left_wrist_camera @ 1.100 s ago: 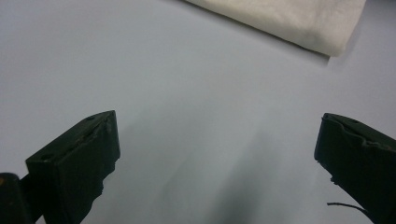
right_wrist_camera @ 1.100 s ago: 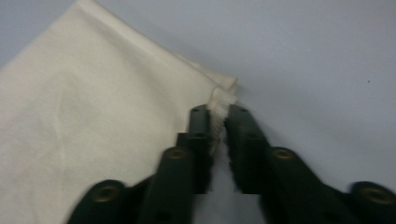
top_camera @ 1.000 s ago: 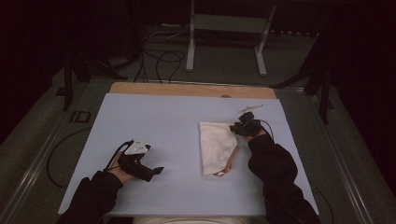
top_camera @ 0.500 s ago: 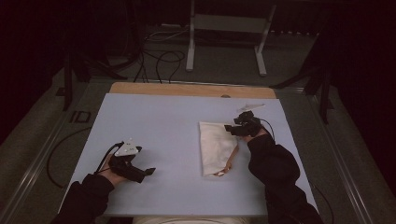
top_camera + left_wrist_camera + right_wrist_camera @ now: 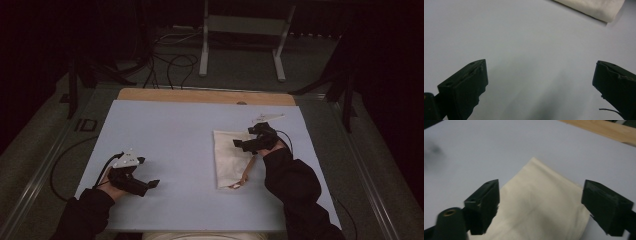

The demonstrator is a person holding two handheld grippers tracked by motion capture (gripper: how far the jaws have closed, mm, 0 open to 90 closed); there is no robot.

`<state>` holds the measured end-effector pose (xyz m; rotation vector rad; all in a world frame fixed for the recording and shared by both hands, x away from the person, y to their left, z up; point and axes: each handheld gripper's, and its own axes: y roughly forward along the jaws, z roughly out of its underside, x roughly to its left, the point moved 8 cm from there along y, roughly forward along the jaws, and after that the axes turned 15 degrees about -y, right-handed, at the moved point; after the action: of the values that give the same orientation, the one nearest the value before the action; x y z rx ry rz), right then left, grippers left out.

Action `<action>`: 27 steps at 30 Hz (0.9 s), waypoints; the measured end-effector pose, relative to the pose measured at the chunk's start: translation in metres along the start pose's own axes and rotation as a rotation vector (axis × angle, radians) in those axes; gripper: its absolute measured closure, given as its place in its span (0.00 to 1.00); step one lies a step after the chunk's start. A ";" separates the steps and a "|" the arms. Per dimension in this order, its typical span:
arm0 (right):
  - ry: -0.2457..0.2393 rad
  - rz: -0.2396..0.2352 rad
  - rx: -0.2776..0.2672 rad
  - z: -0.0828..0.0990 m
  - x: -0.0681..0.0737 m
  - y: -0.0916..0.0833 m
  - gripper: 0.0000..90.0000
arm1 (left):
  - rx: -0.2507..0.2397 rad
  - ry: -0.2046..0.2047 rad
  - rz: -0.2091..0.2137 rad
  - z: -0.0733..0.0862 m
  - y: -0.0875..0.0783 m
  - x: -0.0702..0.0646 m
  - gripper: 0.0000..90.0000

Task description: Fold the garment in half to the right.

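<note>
My left tongs [image 5: 150, 184] gape wide over bare counter [image 5: 170, 135], holding nothing. My right tongs [image 5: 239, 145] have just been opening and now stand wide above the folded cream cloth [image 5: 229, 157], gripping nothing. The cloth lies flat right of centre; my sleeve [image 5: 295, 185] borders its right edge

We see a dim high view: the room around the table [image 5: 165, 145] sinks into near black, and only the pale tabletop catches soft, even light from above, without glare. Its picture is grainy and low in contrast. In the left gripper view a soft shadow spreads on the surface between the jaws. In the right gripper view the jaws close to the lens are blurred, while the cream cloth [image 5: 541, 202] looks slightly soft.
</note>
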<state>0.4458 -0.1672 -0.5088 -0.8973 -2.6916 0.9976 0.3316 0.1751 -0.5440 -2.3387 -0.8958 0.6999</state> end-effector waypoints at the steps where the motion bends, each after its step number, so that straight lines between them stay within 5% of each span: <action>1: -0.002 -0.014 -0.009 0.000 0.002 0.000 0.15 | -0.003 -0.004 -0.002 0.001 -0.001 0.002 0.01; 14: -0.010 -0.029 -0.019 0.007 0.003 -0.006 0.11 | -0.026 -0.014 -0.011 0.003 -0.007 0.006 0.00; 27: -0.025 -0.016 -0.048 0.019 0.012 -0.033 0.11 | -0.032 -0.013 -0.018 0.004 -0.012 0.007 0.00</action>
<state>0.4141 -0.1908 -0.5040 -0.8760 -2.7503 0.9510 0.3282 0.1884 -0.5414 -2.3538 -0.9395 0.6996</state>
